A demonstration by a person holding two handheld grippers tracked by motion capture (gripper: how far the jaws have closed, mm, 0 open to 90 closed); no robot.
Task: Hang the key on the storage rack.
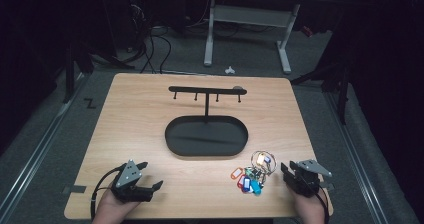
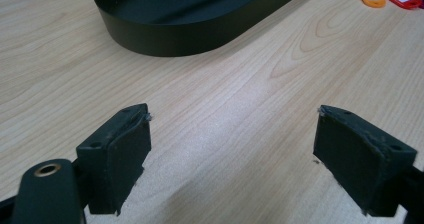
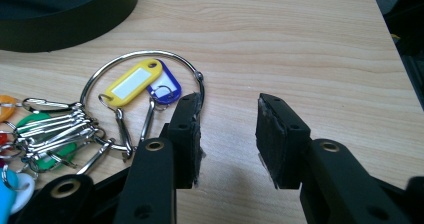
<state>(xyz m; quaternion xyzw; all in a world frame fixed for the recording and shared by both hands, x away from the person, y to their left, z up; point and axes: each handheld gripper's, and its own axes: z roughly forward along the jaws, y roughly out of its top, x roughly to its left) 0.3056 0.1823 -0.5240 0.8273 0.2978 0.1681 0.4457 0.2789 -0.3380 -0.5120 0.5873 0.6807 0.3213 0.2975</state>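
A bunch of coloured key tags (image 1: 254, 174) on a large metal ring lies on the wooden table, near the front right. In the right gripper view the ring (image 3: 145, 58) carries a yellow tag (image 3: 132, 82), a blue tag (image 3: 162, 86) and several clips. My right gripper (image 1: 289, 168) sits just right of the bunch. It stands open (image 3: 230, 101) over bare wood, with one jaw at the ring's edge. My left gripper (image 1: 152, 175) rests at the front left, wide open (image 2: 232, 119), with nothing between its jaws.
A black oval tray (image 1: 245, 134) sits mid-table, its wall ahead of both grippers (image 2: 190, 36) (image 3: 75, 24). A black hook rack (image 1: 206, 90) rises on a post from the tray's far side. Beyond the table stand a desk frame and cables on the floor.
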